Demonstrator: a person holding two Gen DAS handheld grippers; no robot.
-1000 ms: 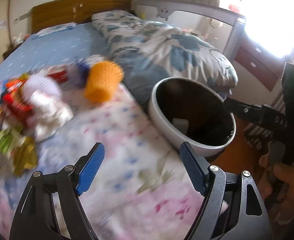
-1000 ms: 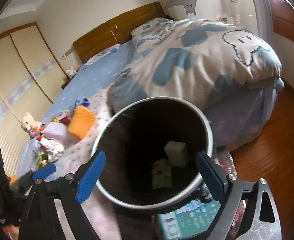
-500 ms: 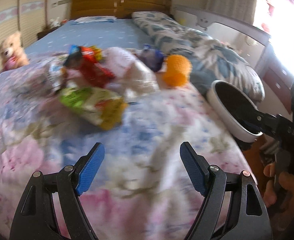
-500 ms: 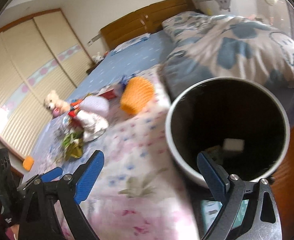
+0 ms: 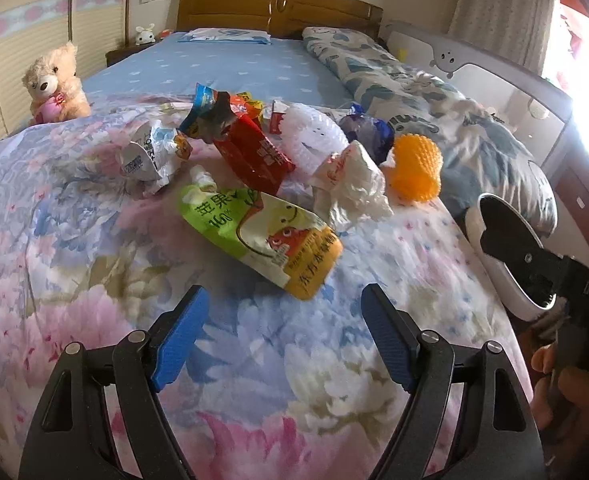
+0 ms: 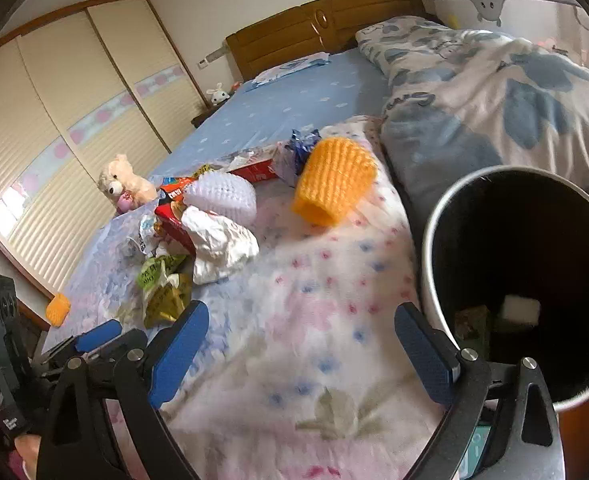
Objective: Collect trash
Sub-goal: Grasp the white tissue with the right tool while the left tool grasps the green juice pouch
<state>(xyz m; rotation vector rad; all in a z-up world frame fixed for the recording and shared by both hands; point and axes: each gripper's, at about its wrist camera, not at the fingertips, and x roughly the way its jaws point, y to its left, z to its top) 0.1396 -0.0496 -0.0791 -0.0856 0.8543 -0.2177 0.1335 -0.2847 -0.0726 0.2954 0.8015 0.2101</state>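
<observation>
Both tongs, left tongs (image 5: 282, 334) and right tongs (image 6: 300, 354), are wide open and hold nothing. The green juice pouch (image 5: 262, 236) lies mid-frame on the bed (image 5: 94, 264). It looks light, floppy and slippery; pinch its flat bottom edge.

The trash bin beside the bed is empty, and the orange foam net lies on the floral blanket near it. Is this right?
Not quite. The trash bin is not empty: the right wrist view shows a white block and a dark wrapper at its bottom. The rest holds: the orange foam net lies on the floral blanket near the bin.
</observation>
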